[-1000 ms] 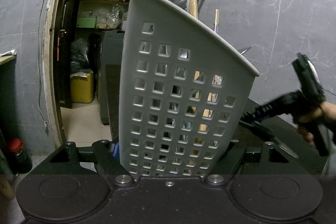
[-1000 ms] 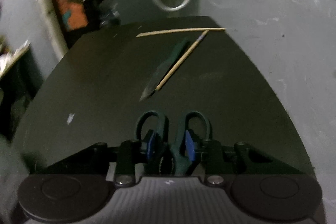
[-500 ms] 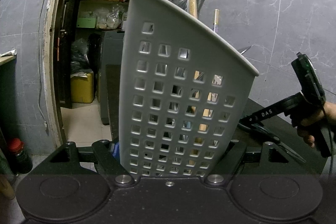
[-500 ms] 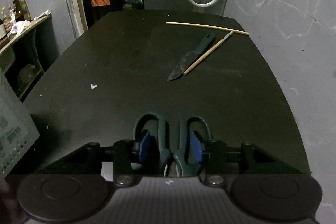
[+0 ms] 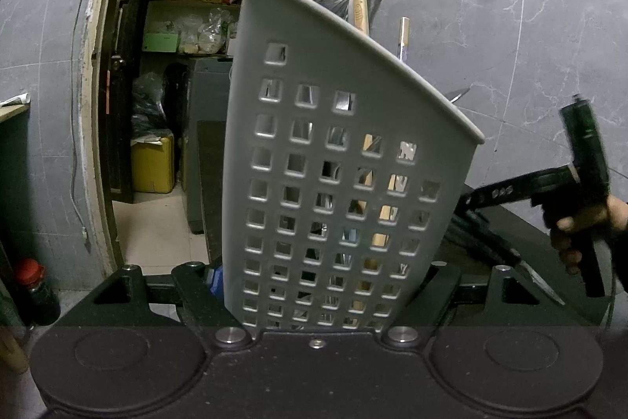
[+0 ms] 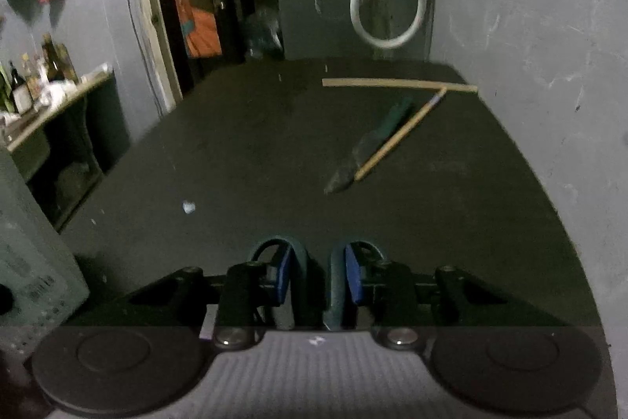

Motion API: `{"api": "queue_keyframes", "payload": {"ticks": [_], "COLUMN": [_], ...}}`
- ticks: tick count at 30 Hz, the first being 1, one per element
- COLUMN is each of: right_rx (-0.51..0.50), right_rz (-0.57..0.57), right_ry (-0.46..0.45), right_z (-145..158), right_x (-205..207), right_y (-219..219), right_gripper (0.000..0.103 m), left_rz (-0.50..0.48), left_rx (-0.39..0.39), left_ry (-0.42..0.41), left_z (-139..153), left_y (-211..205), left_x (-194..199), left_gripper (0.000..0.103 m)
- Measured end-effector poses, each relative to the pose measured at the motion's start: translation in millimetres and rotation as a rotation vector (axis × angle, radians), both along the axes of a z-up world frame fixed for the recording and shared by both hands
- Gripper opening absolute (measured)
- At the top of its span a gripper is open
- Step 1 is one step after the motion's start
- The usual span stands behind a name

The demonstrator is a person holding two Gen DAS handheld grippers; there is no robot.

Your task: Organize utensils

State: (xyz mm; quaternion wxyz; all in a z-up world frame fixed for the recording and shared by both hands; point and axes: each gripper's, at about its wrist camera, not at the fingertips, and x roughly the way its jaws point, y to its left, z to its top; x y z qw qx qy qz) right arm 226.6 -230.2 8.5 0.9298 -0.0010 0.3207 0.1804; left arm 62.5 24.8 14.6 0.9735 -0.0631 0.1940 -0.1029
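Note:
My left gripper is shut on a grey perforated utensil basket, held tilted; wooden handles stick out of its top. The right gripper has teal-handled scissors between its blue pads, and its jaws are closing on the handles. Seen from the left wrist, a hand holds that right gripper to the basket's right, with the scissors' blades pointing down over the dark table. A green-handled knife and two chopsticks lie further along the table.
The dark table runs along a grey tiled wall on the right. A hose hangs at the far end beside an open doorway with shelves. A counter with bottles stands left. The basket's corner shows at the left edge.
The right gripper rolled and tilted with the scissors in it; its jaws widened a little, then narrowed again. The left gripper and basket stayed still.

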Motion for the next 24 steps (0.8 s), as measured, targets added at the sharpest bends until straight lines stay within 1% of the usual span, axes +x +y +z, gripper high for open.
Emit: {"api": "queue_keyframes", "payload": {"ticks": [4,11,13,15,20,21,24], "right_rx": [0.066,0.206,0.231,0.266,0.341,0.355,0.359], "right_rz": [0.022,0.039,0.043,0.045,0.034,0.033,0.039], "right_ry": [-0.123,-0.387,-0.455,-0.529,-0.680,-0.704,-0.732], "right_z": [15.5,41.6,45.7,46.2,44.0,43.0,38.6], "right_x": [-22.4,-59.9,-67.2,-74.0,-87.3,-90.9,-101.0], "right_y": [-6.2,-15.9,-17.1,-19.6,-21.2,-22.3,-23.4], "right_gripper": [0.033,0.033,0.033,0.033,0.033,0.033,0.032], "left_rz": [0.003,0.003,0.003,0.003,0.003,0.004,0.003], "left_rx": [0.000,0.001,0.001,0.002,0.002,0.002,0.001], "left_ry": [0.000,0.000,0.000,0.000,0.000,-0.001,-0.001], "left_z": [0.0,-0.2,-0.1,-0.1,-0.2,-0.1,-0.3], "left_y": [-0.2,-0.2,-0.3,-0.5,-0.2,-0.5,-0.2], "left_x": [0.5,0.2,0.3,0.3,0.2,0.3,0.1], "left_gripper": [0.079,0.079,0.079,0.079,0.079,0.079,0.079]}}
